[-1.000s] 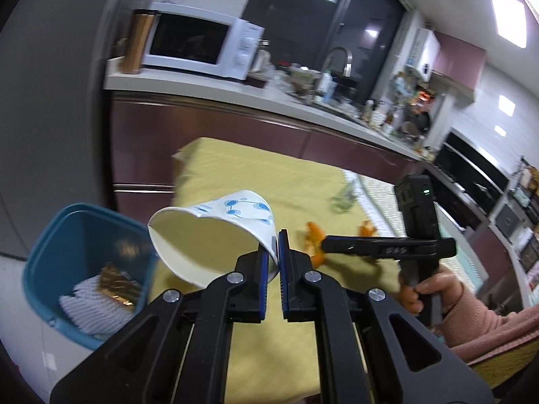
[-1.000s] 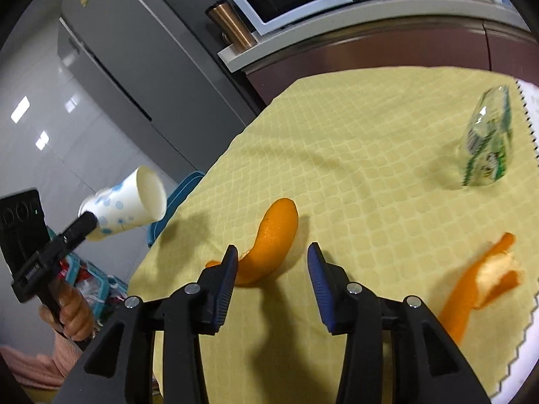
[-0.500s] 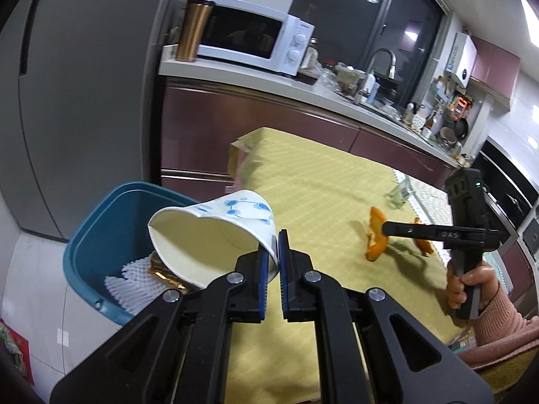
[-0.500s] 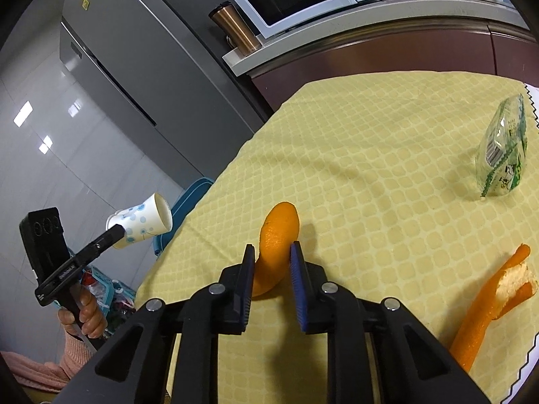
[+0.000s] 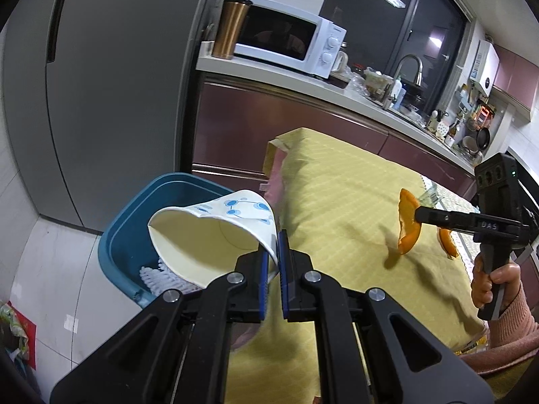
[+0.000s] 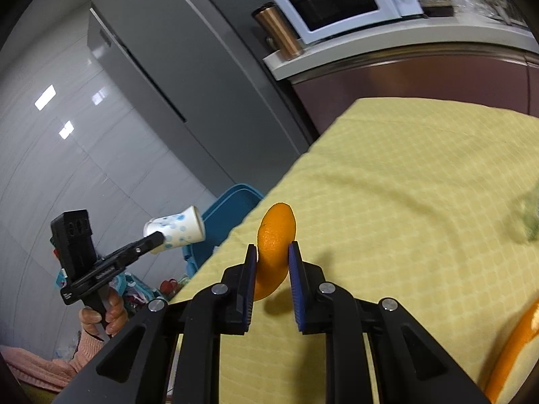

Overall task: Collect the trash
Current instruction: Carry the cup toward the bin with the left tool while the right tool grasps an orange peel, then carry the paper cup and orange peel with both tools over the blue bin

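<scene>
My left gripper point(image 5: 273, 252) is shut on the rim of a white paper cup with blue dots point(image 5: 215, 232), held tilted above the blue trash bin point(image 5: 134, 219) beside the table; the cup point(image 6: 178, 230) and bin point(image 6: 229, 202) also show in the right wrist view. My right gripper point(image 6: 272, 252) is shut on an orange peel point(image 6: 274, 245) and holds it lifted above the yellow tablecloth point(image 6: 404, 185). The held peel point(image 5: 409, 225) also shows in the left wrist view. A second orange peel point(image 6: 515, 340) lies on the cloth at right.
White foam netting point(image 5: 158, 277) lies in the bin. A crumpled clear plastic wrapper point(image 6: 530, 219) lies on the cloth, blurred. A grey fridge point(image 5: 101, 84) stands behind the bin. A counter with a microwave point(image 5: 286, 47) and a copper tumbler point(image 5: 232, 28) is at the back.
My right gripper closed on the orange peel and lifted it off the cloth. My left gripper carried the cup left, over the bin.
</scene>
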Tool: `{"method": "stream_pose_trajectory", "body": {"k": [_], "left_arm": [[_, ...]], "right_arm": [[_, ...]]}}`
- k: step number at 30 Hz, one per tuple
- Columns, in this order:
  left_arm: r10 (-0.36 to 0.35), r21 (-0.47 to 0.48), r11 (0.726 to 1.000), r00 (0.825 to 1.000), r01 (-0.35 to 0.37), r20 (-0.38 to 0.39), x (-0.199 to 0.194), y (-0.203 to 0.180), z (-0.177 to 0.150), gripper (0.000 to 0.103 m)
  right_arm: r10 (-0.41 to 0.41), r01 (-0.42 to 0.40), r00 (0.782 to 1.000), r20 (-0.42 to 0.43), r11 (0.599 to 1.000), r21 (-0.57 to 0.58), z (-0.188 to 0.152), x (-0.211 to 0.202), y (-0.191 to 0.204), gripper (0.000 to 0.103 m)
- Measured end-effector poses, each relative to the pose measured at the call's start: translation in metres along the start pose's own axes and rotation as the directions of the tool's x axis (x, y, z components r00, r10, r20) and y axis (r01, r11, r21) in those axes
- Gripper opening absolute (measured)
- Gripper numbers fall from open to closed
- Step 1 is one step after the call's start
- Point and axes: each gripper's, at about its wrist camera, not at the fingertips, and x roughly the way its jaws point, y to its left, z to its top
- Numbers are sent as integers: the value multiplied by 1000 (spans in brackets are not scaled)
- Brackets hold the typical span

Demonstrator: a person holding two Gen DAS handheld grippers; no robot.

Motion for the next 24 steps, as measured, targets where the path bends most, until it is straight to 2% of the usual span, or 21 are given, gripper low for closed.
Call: {"method": "stream_pose_trajectory", "body": {"k": [24], "left_arm": [[58,-30,998,998,-58,-16,2,18,-6,6]], "right_arm": [[106,-116,991,-82,985,-128,27,61,71,17]]}}
